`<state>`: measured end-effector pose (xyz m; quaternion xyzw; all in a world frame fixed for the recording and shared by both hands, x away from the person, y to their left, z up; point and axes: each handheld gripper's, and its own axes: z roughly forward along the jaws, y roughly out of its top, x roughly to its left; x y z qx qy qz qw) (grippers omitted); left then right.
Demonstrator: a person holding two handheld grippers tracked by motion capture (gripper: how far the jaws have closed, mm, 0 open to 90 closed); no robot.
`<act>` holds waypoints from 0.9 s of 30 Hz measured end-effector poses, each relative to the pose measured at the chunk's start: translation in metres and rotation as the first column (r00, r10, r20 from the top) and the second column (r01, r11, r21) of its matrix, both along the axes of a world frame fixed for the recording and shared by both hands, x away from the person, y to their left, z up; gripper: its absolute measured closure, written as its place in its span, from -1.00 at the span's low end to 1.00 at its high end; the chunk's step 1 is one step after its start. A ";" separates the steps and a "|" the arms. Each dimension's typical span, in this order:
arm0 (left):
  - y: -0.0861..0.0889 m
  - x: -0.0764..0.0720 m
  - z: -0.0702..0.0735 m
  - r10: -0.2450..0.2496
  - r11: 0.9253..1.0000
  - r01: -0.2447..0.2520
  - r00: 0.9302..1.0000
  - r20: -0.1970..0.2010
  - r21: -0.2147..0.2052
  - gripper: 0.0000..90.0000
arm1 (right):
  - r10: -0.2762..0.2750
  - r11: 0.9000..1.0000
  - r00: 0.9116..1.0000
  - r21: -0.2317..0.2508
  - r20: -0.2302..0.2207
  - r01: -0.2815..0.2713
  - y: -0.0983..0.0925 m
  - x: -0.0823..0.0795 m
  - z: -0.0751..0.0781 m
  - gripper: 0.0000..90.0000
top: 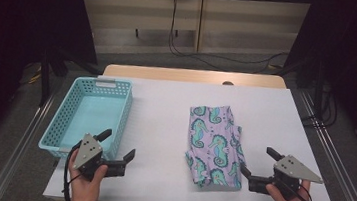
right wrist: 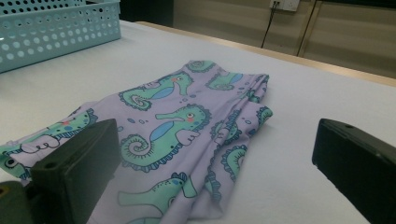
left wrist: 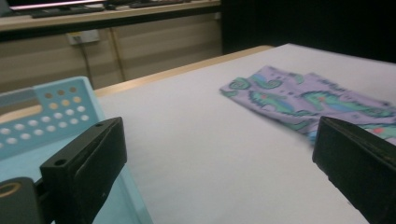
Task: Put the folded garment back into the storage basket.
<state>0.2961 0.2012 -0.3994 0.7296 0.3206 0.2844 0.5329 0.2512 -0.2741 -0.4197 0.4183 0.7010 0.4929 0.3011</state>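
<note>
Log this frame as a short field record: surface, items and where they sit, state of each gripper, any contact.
surface: white table
cloth: folded lilac cloth with seahorse print, flat on the table, right of centre
basket: light blue perforated basket at the table's left side, nothing visible inside
left gripper: jaws open, holding nothing, at the basket's near right corner
right gripper: jaws open, holding nothing, close to the cloth's near right edge
contact: neither gripper grips the cloth; whether the right one touches it cannot be told
</note>
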 end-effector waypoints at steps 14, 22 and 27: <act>-0.029 0.018 -0.006 -0.109 0.994 0.109 0.993 -0.044 -0.005 -0.94 | 0.069 0.998 0.996 0.017 -0.053 -0.068 0.015 0.003 0.003 -0.94; -0.048 0.028 -0.005 -0.130 0.991 0.131 0.989 -0.063 0.001 -0.94 | 0.126 0.992 0.989 -0.020 -0.080 -0.128 0.026 0.007 0.007 -0.94; -0.062 0.036 -0.003 -0.168 0.986 0.168 0.983 -0.069 -0.005 -0.95 | 0.157 0.987 0.981 -0.020 -0.113 -0.161 0.033 0.007 0.011 -0.89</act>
